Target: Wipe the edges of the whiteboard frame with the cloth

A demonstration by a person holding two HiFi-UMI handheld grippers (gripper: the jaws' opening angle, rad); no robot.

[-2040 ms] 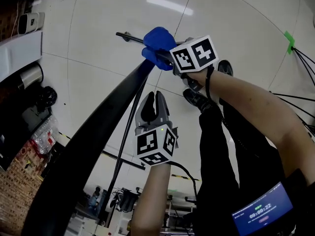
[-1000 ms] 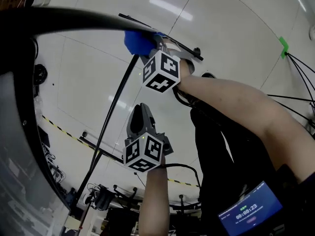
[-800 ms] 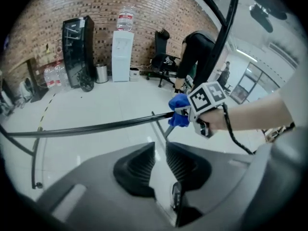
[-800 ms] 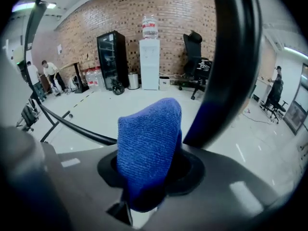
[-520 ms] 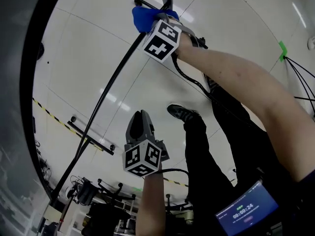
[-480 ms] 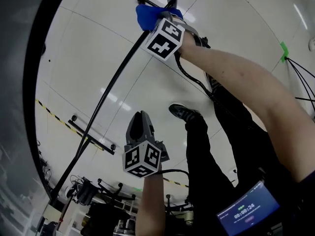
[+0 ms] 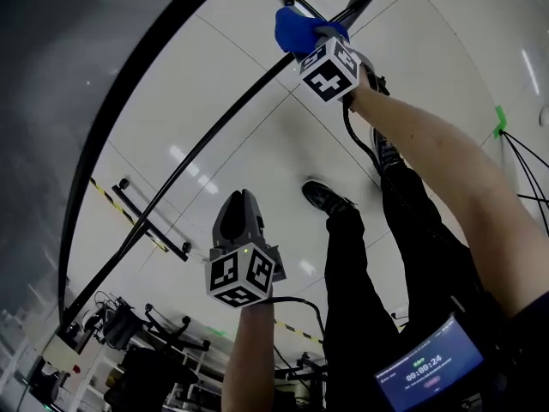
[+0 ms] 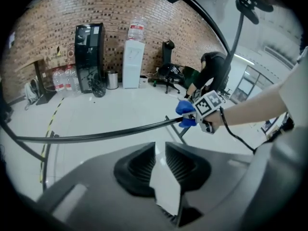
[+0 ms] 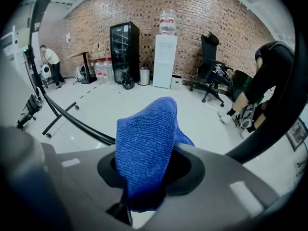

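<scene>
In the head view my right gripper (image 7: 309, 39) is shut on a bunched blue cloth (image 7: 296, 27), which lies against a thin black frame bar (image 7: 197, 148) at the top. The right gripper view shows that cloth (image 9: 147, 138) bulging out between the jaws. From the left gripper view the cloth (image 8: 185, 113) sits on the same bar (image 8: 96, 134). A thicker black whiteboard edge (image 7: 111, 118) arcs along the left. My left gripper (image 7: 243, 197) hangs lower in mid-air, away from the bar. Its jaws leave only a narrow slit with nothing in it (image 8: 160, 158).
The person's dark trouser legs and a shoe (image 7: 326, 197) stand on the glossy white floor. A black stand foot with casters (image 7: 150, 223) lies at the lower left. Green tape (image 7: 500, 118) and cables are at the right. A fridge (image 8: 89, 57) and water dispenser (image 8: 132, 57) line the brick wall.
The right gripper with the cloth has moved up and to the right in the view, along the thin black bar. The thick whiteboard edge has swung leftward. The left gripper has drifted slightly left.
</scene>
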